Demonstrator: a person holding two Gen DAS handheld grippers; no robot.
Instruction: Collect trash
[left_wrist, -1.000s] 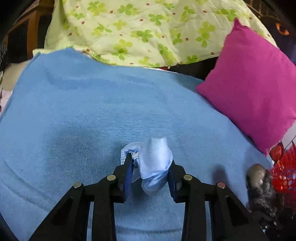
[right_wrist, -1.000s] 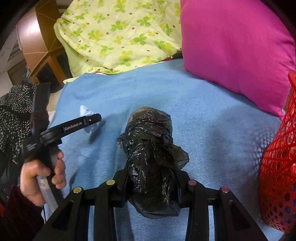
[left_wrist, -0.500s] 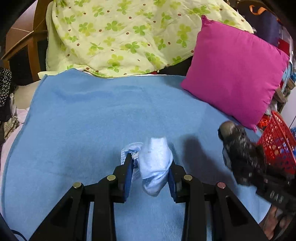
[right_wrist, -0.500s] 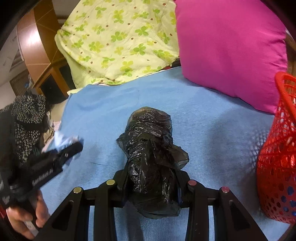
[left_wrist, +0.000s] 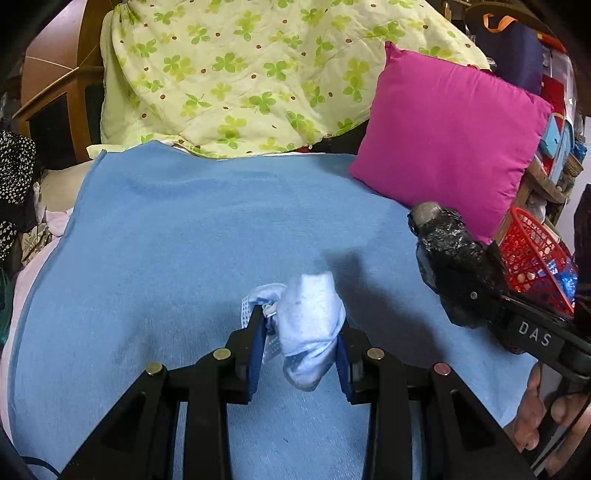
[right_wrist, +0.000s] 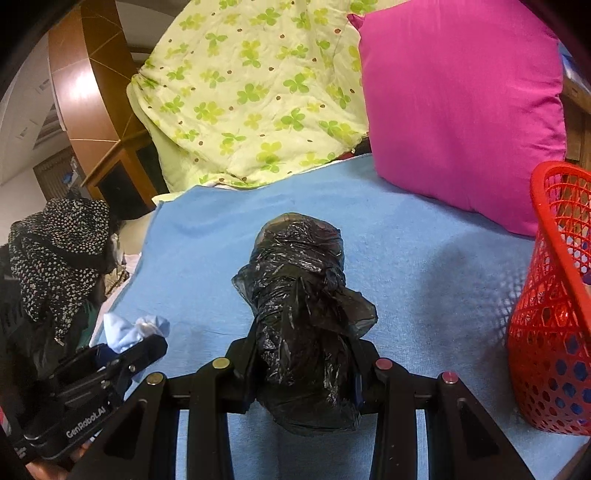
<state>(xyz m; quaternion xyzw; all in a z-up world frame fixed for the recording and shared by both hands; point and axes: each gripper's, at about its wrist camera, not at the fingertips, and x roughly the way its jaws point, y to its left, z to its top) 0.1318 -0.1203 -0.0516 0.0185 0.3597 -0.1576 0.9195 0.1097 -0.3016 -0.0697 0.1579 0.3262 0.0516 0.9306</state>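
Note:
My left gripper (left_wrist: 300, 343) is shut on a crumpled light-blue tissue wad (left_wrist: 308, 325) and holds it above the blue blanket (left_wrist: 184, 236). My right gripper (right_wrist: 301, 373) is shut on a black plastic bag bundle (right_wrist: 301, 295), also lifted above the blanket. In the left wrist view the bundle (left_wrist: 452, 258) hangs at the right, in front of a red mesh basket (left_wrist: 535, 258). In the right wrist view the basket (right_wrist: 554, 295) stands at the right edge, and the left gripper with the tissue (right_wrist: 129, 332) is at the lower left.
A magenta pillow (left_wrist: 450, 136) leans at the back right of the bed, close to the basket. A green clover-print quilt (left_wrist: 258, 74) is piled at the back. Wooden furniture (left_wrist: 55, 107) and dark speckled clothing (right_wrist: 55, 251) are on the left.
Both grippers have lifted and pulled back with their loads. The right gripper with the black bundle has risen beside the basket, and more of the basket shows.

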